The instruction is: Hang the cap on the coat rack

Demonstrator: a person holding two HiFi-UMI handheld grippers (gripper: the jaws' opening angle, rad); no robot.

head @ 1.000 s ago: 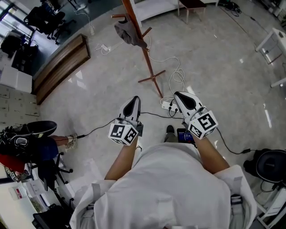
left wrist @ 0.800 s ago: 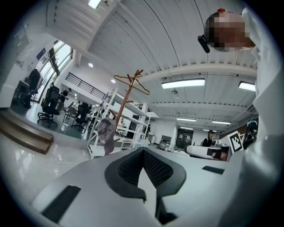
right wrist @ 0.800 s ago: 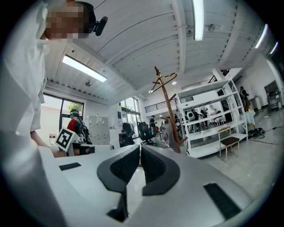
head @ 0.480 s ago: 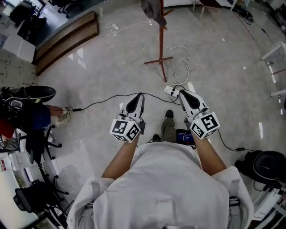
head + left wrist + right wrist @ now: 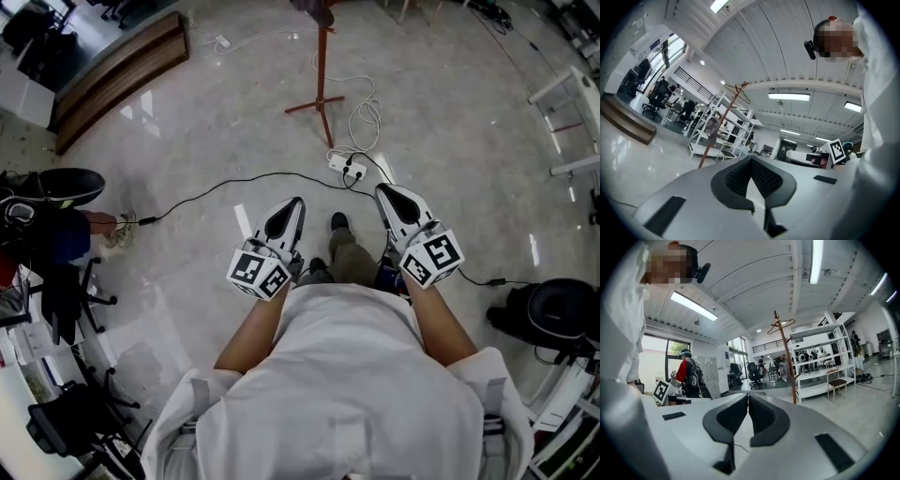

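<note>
Cap (image 5: 711, 127) is seen hung on the coat rack (image 5: 730, 107), well apart from both grippers. Fingers of the left gripper (image 5: 751, 158) and right gripper (image 5: 748, 394) are shut (nothing is held). It should be left alone.

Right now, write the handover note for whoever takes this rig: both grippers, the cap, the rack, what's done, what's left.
Left gripper: shut, nothing in it, held level in front of the body.
Right gripper: shut, nothing in it, level beside the left.
Cap: hanging on the coat rack, which stands ahead across the floor, out of reach of both grippers.
Done: the cap is on the rack.
Left: nothing visible for this job.
Note: a power strip and cables lie on the floor between you and the rack.
</note>
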